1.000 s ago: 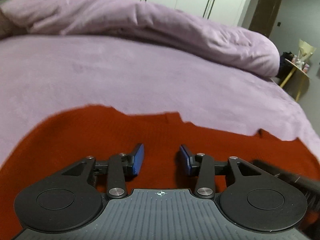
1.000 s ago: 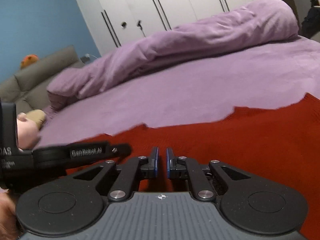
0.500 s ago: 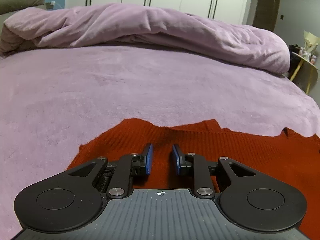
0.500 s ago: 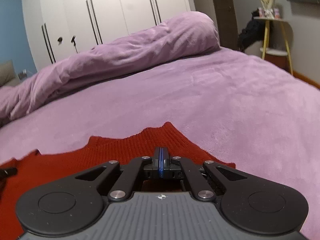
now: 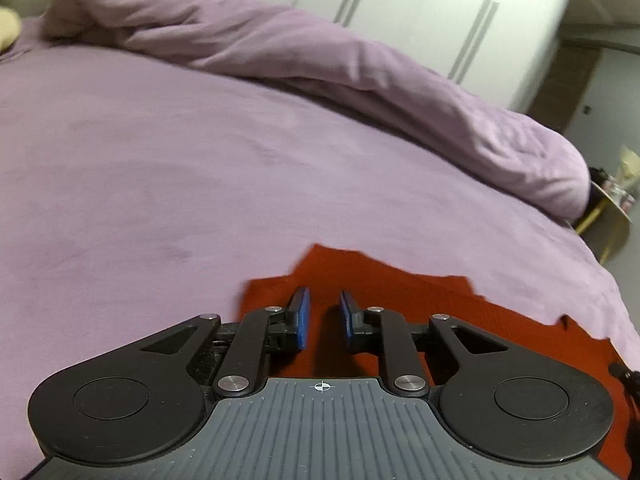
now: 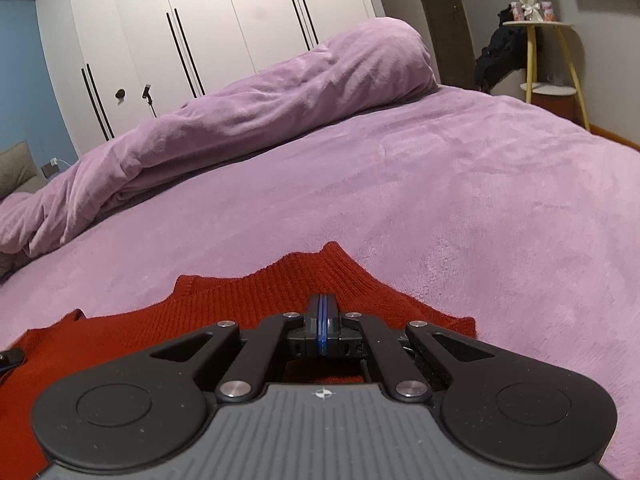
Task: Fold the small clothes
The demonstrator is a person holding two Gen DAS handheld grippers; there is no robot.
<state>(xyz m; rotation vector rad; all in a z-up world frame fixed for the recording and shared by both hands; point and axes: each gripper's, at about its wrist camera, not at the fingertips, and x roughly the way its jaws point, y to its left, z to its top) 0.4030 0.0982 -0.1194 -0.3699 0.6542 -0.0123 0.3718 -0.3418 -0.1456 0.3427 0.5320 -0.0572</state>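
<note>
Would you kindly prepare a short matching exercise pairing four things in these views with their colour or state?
Things:
1. left gripper
2. right gripper
3. knitted garment
4. rolled duvet

States:
A. lilac, bunched along the bed's far side
B. pads pressed together
C. red, lying on the bed
D. pads apart

Pairs: 1-D, 2-B, 3-C, 4-A

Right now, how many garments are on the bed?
1: a red ribbed knit sweater lying on the purple bedspread, under both grippers. The left gripper is open over it; the right gripper is shut. Anything behind the cameras is unseen.
</note>
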